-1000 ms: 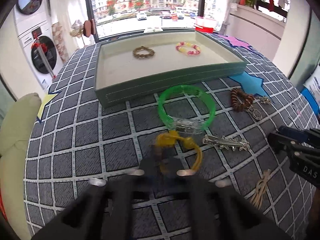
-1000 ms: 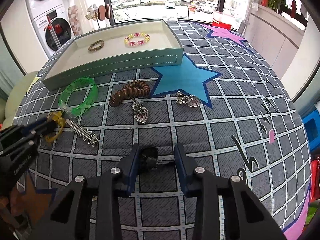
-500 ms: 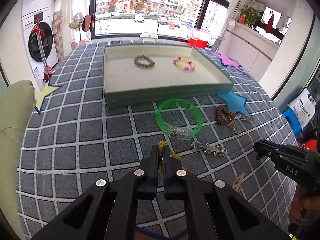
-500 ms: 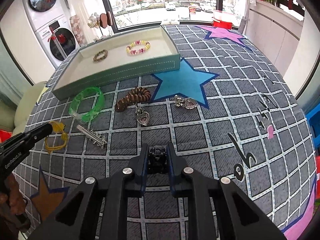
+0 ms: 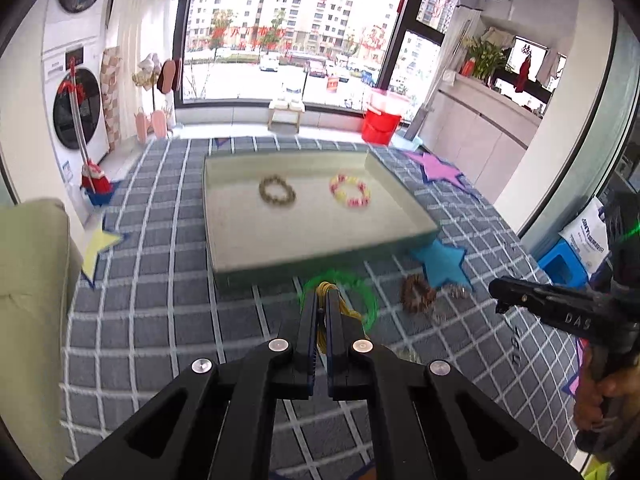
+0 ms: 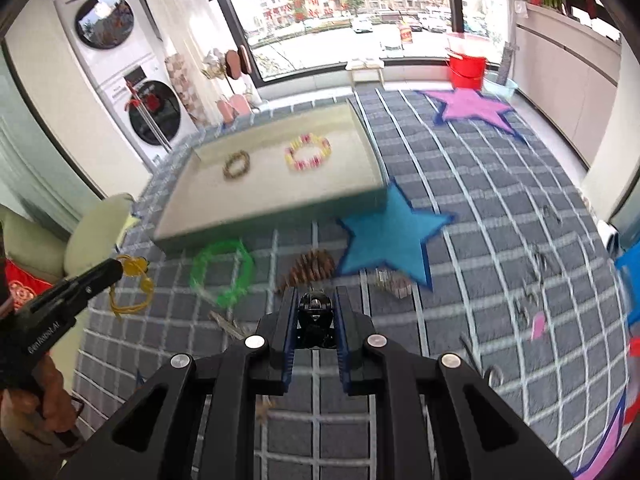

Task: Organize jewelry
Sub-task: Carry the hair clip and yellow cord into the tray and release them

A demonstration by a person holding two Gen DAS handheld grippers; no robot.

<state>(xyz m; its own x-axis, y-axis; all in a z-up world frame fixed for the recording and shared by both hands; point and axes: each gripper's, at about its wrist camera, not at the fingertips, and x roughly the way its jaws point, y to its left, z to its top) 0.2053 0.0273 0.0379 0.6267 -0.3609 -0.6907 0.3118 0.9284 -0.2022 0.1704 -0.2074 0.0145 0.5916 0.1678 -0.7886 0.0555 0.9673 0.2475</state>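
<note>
With both claws lifted clear of the checked cloth on the counter (image 5: pixel 132 308), each one has a piece pinched for carrying. The left claw (image 5: pixel 321 300) is closed nearly flat on a yellow cord bracelet (image 6: pixel 130 288), gripping it at its knotted end so the loop dangles free below. The right claw (image 6: pixel 315 312) is closed on a small black ornament (image 6: pixel 315 311), held squarely between the pads; what kind of piece it is I cannot make out.

Ahead, toward the far side, sits the pale green tray (image 5: pixel 320 258), and it looks to be where everything is meant to go: a brown bead bracelet (image 5: pixel 277 195) and a pink-and-yellow bead bracelet (image 5: pixel 349 192) lie side by side inside it, well apart from each other.

Waiting on the cloth just near of the tray are the green bangle (image 6: pixel 222 276), a brown coiled hair tie (image 6: pixel 310 268) beside the blue star, and a small metal charm (image 6: pixel 394 284) to its right.

By my reckoning, both claws need to carry forward over the near wall and let go in bare spots.
</note>
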